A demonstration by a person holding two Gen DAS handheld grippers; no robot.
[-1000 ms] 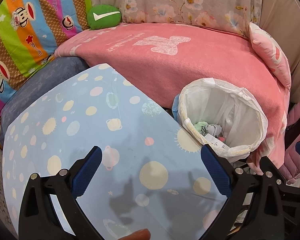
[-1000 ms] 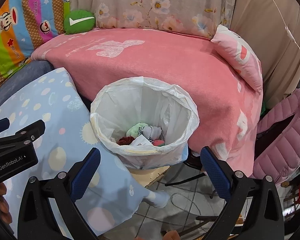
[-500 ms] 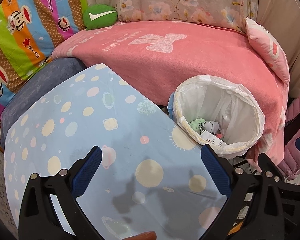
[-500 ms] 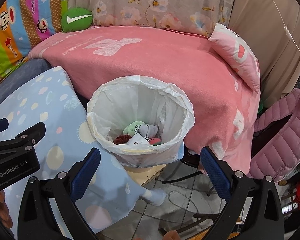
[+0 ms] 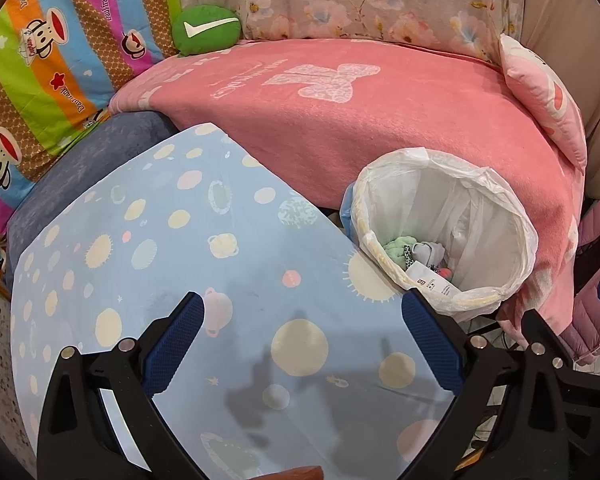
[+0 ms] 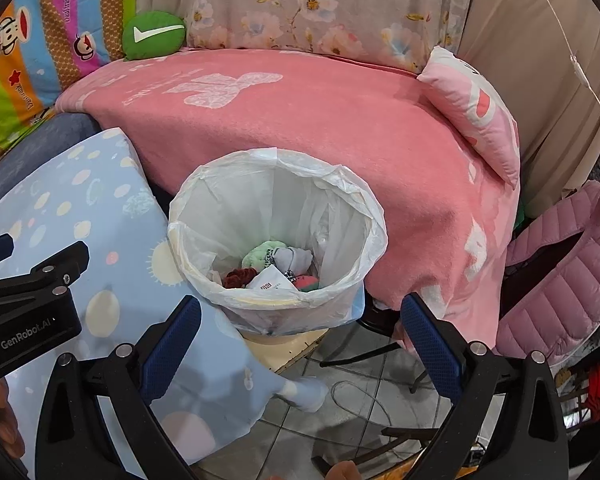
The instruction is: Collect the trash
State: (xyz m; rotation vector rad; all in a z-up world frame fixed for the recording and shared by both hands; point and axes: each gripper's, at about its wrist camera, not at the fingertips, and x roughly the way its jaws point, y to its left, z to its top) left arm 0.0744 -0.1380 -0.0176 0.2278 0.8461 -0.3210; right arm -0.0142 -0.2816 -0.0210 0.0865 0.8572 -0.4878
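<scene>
The left gripper (image 5: 300,344) hangs over the blue-spotted counter (image 5: 188,264), jaws wide, empty. One lined trash bin (image 6: 276,236) beside the counter's edge holds several scraps. The right gripper (image 6: 300,344), jaws wide, faces it.

Bin liner (image 6: 332,216) is thin, crinkled, translucent white plastic with a slight sheen; inside it sit soft cloth scraps (image 6: 276,256) and a white paper tag (image 6: 270,280). Table cover (image 5: 180,264) is smooth printed cloth, matt; the pink blanket (image 5: 380,128) is fuzzy fleece, and the jacket (image 6: 560,288) is quilted with a faint gloss. Gripper fingers (image 5: 172,352) have blue textured rubbery pads on matt black plastic with shiny metal rivets.
</scene>
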